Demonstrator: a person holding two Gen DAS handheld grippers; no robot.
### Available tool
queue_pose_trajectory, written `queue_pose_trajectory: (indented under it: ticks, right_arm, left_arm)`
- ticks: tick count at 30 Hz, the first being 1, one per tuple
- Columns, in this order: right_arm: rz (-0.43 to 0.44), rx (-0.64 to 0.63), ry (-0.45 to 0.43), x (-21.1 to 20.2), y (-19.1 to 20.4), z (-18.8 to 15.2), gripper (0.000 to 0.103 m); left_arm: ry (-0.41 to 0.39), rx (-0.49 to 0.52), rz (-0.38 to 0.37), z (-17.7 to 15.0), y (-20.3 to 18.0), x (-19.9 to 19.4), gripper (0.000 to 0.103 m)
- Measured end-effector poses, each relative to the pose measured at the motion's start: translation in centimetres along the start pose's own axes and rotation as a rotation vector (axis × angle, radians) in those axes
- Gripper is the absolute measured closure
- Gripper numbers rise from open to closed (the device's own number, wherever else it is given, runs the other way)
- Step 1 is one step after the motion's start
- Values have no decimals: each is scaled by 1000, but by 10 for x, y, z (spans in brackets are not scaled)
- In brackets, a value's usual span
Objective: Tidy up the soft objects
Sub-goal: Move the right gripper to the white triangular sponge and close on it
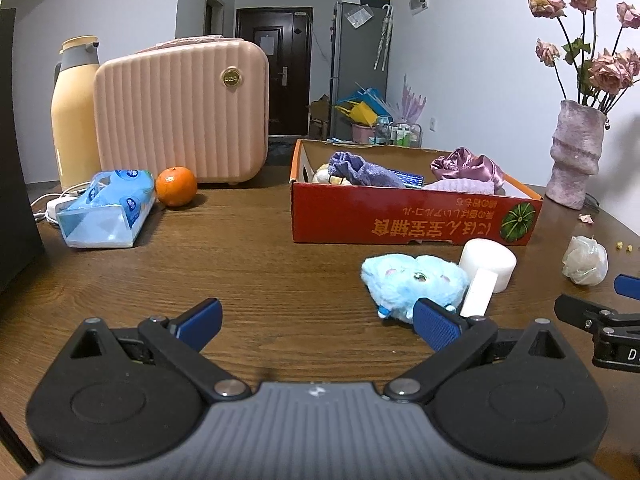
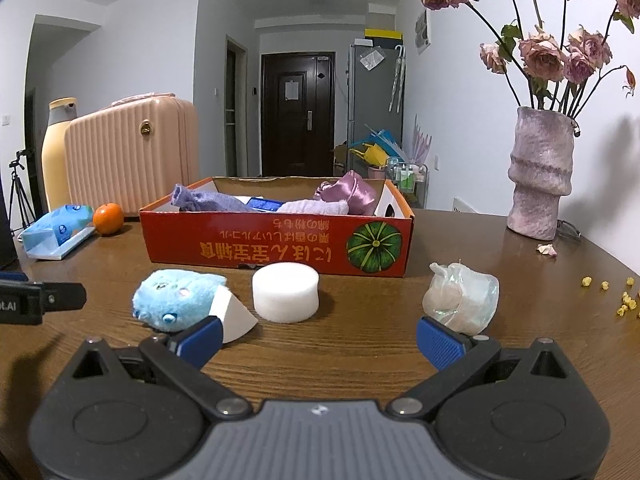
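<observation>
A red cardboard box (image 1: 416, 216) (image 2: 276, 240) on the wooden table holds purple cloths (image 1: 368, 170) (image 2: 212, 202) and a shiny mauve cloth (image 1: 468, 165) (image 2: 350, 192). In front of it lie a blue plush toy (image 1: 416, 282) (image 2: 176, 300), a white foam wedge (image 1: 480, 292) (image 2: 234, 316), a white foam cylinder (image 1: 488, 262) (image 2: 286, 292) and a crumpled clear bag (image 1: 585, 260) (image 2: 462, 298). My left gripper (image 1: 316, 322) is open, low over bare table left of the plush. My right gripper (image 2: 318, 338) is open, facing the foam cylinder from just in front.
At the left stand a pink ribbed case (image 1: 182, 110) (image 2: 130, 156), a yellow thermos (image 1: 74, 114), an orange (image 1: 176, 186) (image 2: 108, 218) and a blue tissue pack (image 1: 108, 208) (image 2: 56, 232). A vase of dried roses (image 1: 576, 152) (image 2: 538, 176) stands at the right, with crumbs (image 2: 626, 302) nearby.
</observation>
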State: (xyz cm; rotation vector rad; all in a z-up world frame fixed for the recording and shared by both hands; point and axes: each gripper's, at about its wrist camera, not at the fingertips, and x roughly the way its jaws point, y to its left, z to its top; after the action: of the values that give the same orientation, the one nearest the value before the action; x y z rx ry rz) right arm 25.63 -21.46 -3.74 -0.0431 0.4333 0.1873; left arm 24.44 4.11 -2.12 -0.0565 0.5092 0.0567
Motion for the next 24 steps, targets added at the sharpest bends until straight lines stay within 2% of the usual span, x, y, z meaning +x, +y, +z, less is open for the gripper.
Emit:
queue_pose_trajectory:
  ticks: [13, 19, 24]
  right_arm:
    - [4, 3, 6, 1, 0, 0, 0]
    - [65, 55, -6, 3, -3, 0, 0]
    - [62, 34, 10, 12, 8, 3, 0]
  left_arm:
    - [9, -16, -16, 1, 2, 0, 0]
    - [7, -15, -33, 1, 3, -2, 0]
    - [9, -16, -30, 1, 5, -1, 0]
